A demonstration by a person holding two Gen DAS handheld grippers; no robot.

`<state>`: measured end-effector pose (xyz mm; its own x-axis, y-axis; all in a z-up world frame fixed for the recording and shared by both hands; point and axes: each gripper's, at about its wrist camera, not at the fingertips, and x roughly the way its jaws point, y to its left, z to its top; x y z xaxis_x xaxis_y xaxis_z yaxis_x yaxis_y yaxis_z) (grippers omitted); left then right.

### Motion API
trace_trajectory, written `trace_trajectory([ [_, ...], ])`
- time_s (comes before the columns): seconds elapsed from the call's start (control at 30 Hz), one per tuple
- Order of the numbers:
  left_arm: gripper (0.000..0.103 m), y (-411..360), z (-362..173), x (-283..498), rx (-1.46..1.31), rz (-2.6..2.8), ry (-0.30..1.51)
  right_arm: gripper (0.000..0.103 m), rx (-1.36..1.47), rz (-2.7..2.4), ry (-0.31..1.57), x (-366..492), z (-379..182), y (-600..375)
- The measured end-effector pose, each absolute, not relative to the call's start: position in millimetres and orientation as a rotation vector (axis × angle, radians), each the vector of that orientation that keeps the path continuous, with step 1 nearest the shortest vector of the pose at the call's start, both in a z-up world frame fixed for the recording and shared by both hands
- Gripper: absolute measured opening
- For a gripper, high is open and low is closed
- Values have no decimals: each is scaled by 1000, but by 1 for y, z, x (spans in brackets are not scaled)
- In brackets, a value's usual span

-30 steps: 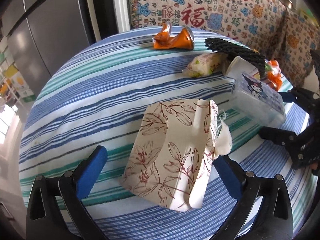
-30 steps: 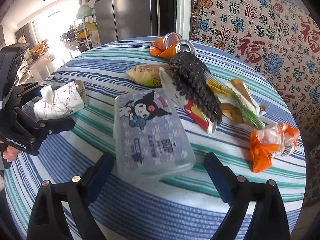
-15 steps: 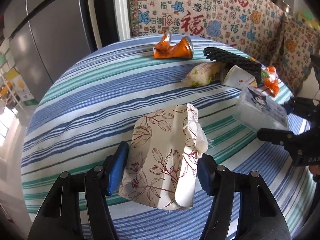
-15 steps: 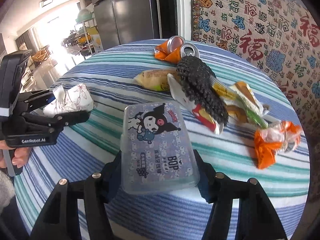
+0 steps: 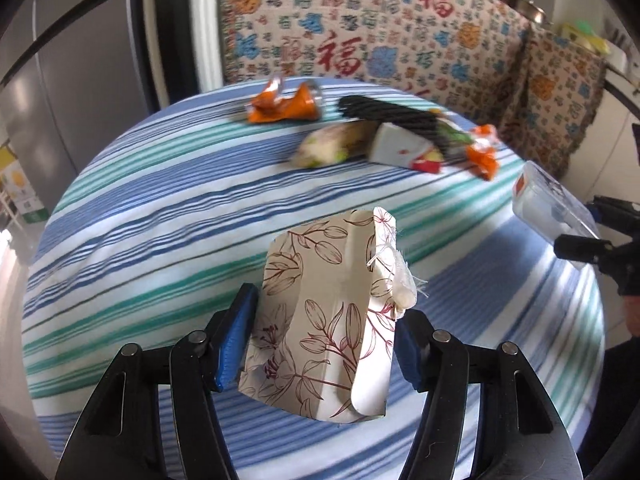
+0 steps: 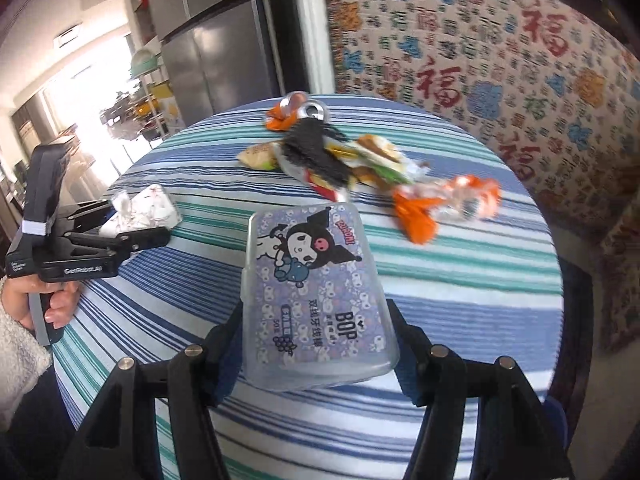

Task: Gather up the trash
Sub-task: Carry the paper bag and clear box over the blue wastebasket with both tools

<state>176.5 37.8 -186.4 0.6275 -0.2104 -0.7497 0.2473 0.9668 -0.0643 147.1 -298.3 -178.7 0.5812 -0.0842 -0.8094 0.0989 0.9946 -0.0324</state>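
My left gripper (image 5: 324,344) is shut on a floral tissue pack (image 5: 328,312), held just above the striped tablecloth (image 5: 160,216). A clear plastic box with a cartoon label (image 6: 316,300) is clamped in my right gripper (image 6: 320,344) and lifted off the cloth. From the right wrist view the left gripper (image 6: 132,236) with the tissue pack (image 6: 144,208) shows at the left. The box (image 5: 548,216) appears at the right edge of the left wrist view. Trash lies at the far side: a crushed orange can (image 5: 284,106), a black mesh piece (image 5: 396,116), snack wrappers (image 6: 376,160) and an orange wrapper (image 6: 440,204).
The round table ends close in front of both grippers. A patterned sofa cover (image 6: 500,60) stands behind it and a steel fridge (image 6: 216,52) is at the back left. A hand in a white fleece sleeve (image 6: 24,320) holds the left gripper's handle.
Both grippers closed on their things, the left on the tissue pack and the right on the box, then lifted them off the cloth and drew back from the trash pile.
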Motion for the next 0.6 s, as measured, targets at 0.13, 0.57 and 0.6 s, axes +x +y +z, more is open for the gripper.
trace_trajectory([
  [0.13,64,15,-180,173,55,-309,844,64,65,-155,929,122,-169,-325],
  [0.57,64,-97,-147,151,58,-499,797,64,127,-333,841,43,-131,-388],
  [0.6,64,-110,-143,149,62,-524,791,64,134,-353,835,34,-128,-395],
])
